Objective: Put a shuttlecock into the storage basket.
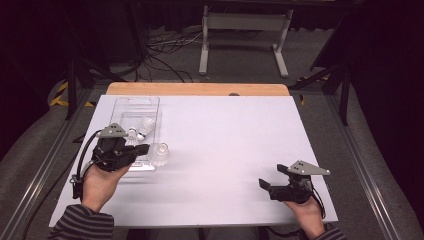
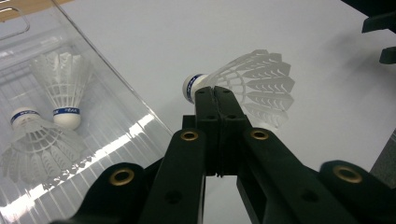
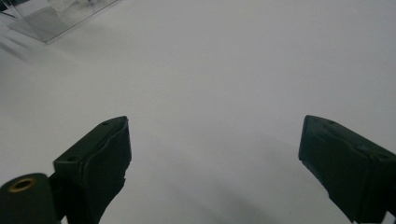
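Your left gripper (image 2: pixel 215 91), frame centre, is clamped on what looks like the shuttlecock's (image 2: pixel 252 84) feather skirt, beside the clear tray (image 2: pixel 135 116). Your right gripper (image 3: pixel 212 154) gapes wide, lower frame.

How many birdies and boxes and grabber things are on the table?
Shuttlecocks: 3, two lying in the clear tray (first, second) and one pinched by the left gripper (held shuttlecock)
Clear trays: 1
Grippers: 2, the left one and the right gripper
Total: 6
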A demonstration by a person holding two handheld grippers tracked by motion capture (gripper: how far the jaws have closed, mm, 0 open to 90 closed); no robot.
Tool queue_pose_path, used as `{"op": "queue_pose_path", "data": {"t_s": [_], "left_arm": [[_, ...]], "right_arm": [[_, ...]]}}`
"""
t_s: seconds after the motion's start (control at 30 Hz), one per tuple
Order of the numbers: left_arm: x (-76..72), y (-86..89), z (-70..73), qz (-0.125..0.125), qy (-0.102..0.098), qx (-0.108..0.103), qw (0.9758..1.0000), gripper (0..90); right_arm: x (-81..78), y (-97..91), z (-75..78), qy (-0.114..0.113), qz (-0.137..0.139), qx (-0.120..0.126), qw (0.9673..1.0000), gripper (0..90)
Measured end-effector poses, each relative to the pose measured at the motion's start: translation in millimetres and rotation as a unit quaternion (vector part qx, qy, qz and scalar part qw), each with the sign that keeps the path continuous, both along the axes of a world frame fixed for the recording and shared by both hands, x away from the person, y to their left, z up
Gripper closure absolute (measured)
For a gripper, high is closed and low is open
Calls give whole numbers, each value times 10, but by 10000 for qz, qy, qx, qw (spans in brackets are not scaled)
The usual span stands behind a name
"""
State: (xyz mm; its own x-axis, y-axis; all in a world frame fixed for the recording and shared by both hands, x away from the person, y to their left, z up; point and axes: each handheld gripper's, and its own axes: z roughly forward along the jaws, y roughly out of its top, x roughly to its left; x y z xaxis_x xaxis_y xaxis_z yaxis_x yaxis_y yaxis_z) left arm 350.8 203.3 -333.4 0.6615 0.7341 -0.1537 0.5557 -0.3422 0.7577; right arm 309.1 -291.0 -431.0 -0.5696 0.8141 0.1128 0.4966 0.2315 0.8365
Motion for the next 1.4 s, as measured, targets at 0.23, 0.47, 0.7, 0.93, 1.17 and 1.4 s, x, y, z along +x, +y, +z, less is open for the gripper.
{"op": "queue_pose_path", "data": {"t_s": [0.23,0.47,0.7,0.93,1.17,1.4], "left_arm": [[35,37,38,103,-25,-40,9999,900],[70,98,106,246,-73,-53,9997,900],[127,184,109,402,-21,-72,9992,900],[211,259,91,583,54,-42,9983,900],[318,343,54,811,105,-2,9967,900],[458,415,35,1003,147,66,9948,900]], "right_arm": [[-7,-12,-16,-1,-48,51,10000,100],[9,-65,-13,-72,-189,120,9997,100],[47,-88,-30,-86,-274,7,9996,100],[76,-67,-38,-143,-299,-203,9992,100],[121,-73,-51,-112,-352,-241,9990,101],[124,-66,-55,-110,-336,-266,9990,101]]}}
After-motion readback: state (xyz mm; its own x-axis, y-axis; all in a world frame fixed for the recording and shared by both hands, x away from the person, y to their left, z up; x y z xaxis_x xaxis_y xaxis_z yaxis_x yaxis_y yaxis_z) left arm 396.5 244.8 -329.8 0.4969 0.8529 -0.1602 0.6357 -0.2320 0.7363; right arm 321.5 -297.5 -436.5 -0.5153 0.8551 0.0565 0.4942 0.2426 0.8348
